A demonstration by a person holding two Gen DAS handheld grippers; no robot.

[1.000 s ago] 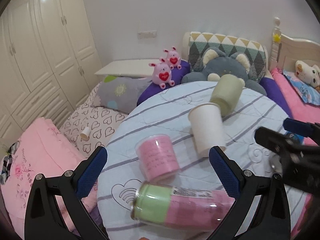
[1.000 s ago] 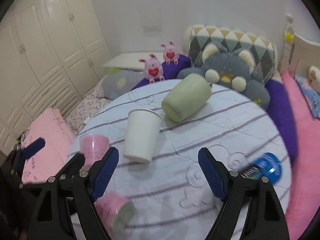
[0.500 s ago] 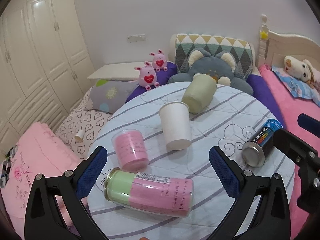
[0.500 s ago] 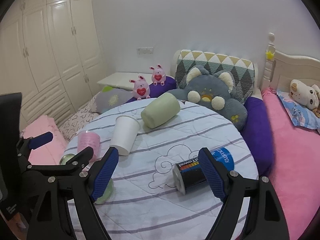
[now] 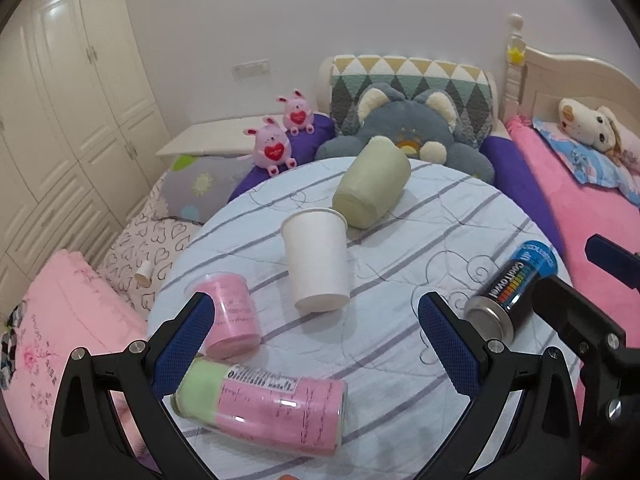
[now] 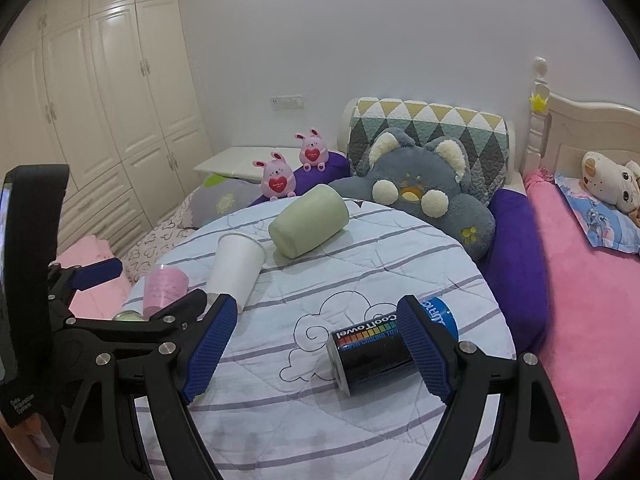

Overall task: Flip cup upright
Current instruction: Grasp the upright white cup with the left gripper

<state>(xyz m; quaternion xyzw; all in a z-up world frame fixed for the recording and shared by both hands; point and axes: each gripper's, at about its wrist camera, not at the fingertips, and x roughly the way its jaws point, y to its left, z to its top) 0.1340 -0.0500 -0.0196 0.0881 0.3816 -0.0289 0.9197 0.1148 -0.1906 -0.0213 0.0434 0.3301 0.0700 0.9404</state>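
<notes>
A white paper cup (image 5: pixel 318 258) lies on its side on the round striped table (image 5: pixel 420 216), its base toward me; it also shows in the right wrist view (image 6: pixel 236 266). A pale green cup (image 5: pixel 372 188) lies on its side behind it (image 6: pixel 308 226). A pink cup (image 5: pixel 232 316) stands upside down at the left (image 6: pixel 164 292). My left gripper (image 5: pixel 316 344) is open and empty, short of the white cup. My right gripper (image 6: pixel 318 348) is open and empty, near a black can.
A black and blue can (image 5: pixel 512 294) lies at the table's right (image 6: pixel 384 348). A pink and green jar (image 5: pixel 264 410) lies at the near edge. Plush toys (image 5: pixel 404 132) and pillows ring the far side. A pink bed (image 6: pixel 592 300) lies right, wardrobes (image 6: pixel 100 100) left.
Both grippers have drawn back and lifted from the table, so more of it shows, including the black can. The cups have not moved. Both grippers stay open.
</notes>
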